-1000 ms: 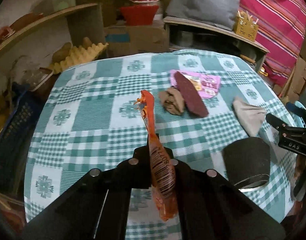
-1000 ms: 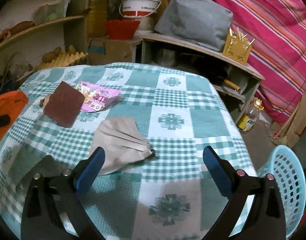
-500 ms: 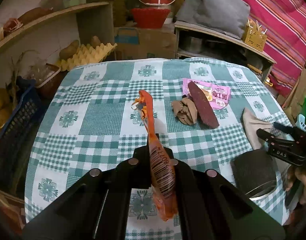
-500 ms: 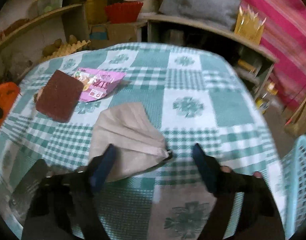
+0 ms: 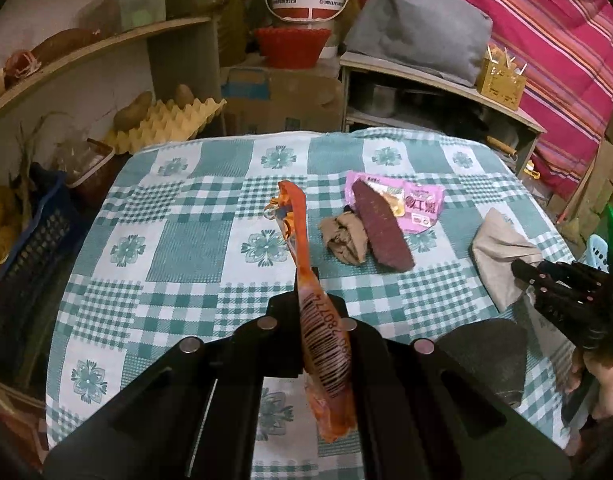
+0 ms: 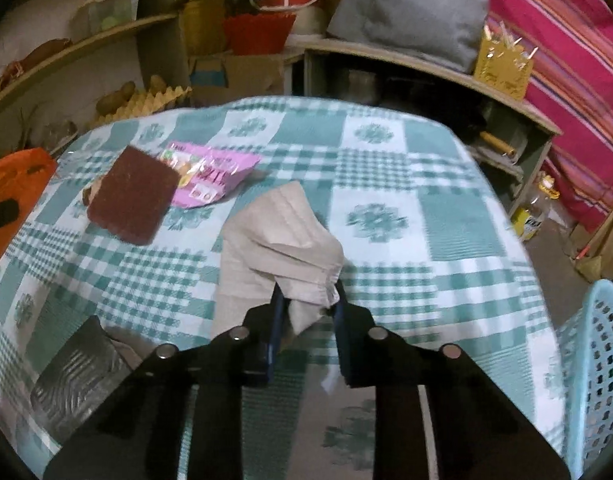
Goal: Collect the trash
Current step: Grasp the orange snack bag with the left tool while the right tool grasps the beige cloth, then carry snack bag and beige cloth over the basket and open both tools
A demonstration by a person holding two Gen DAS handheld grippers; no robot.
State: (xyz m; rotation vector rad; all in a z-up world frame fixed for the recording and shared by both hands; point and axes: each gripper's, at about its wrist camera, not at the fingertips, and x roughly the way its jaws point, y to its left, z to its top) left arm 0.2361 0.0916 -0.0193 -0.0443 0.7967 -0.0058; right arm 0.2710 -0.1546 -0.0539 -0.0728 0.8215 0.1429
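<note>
Worktop (image 5: 194, 240): round, under a green-and-white checked cloth; all places below are given from it.

Left gripper (image 5: 306, 316): black, held over the near edge, jaws clamped fully together on a long orange plastic snack wrapper (image 5: 326, 356) with a printed barcode; the wrapper stands up between the jaws, clear of the cloth.

Right gripper (image 6: 306, 304): black with blue pads, over the right side. Its jaws have just been closing and now pinch a crumpled corner of a beige pleated face mask (image 6: 274, 240), the rest of which lies on the cloth.

Pink printed snack packet (image 5: 414, 204): flat near the middle, towards the far side.

Dark maroon rectangular scouring pad (image 5: 382, 232): lying partly on the pink packet.

Small crumpled brown paper wad (image 5: 344, 236): touching the pad's left edge.

Dark grey ridged sheet (image 6: 78, 376): at the near edge, left of the right gripper.

Pale blue perforated plastic basket (image 6: 598, 360): beside the right edge, below cloth level.
</note>
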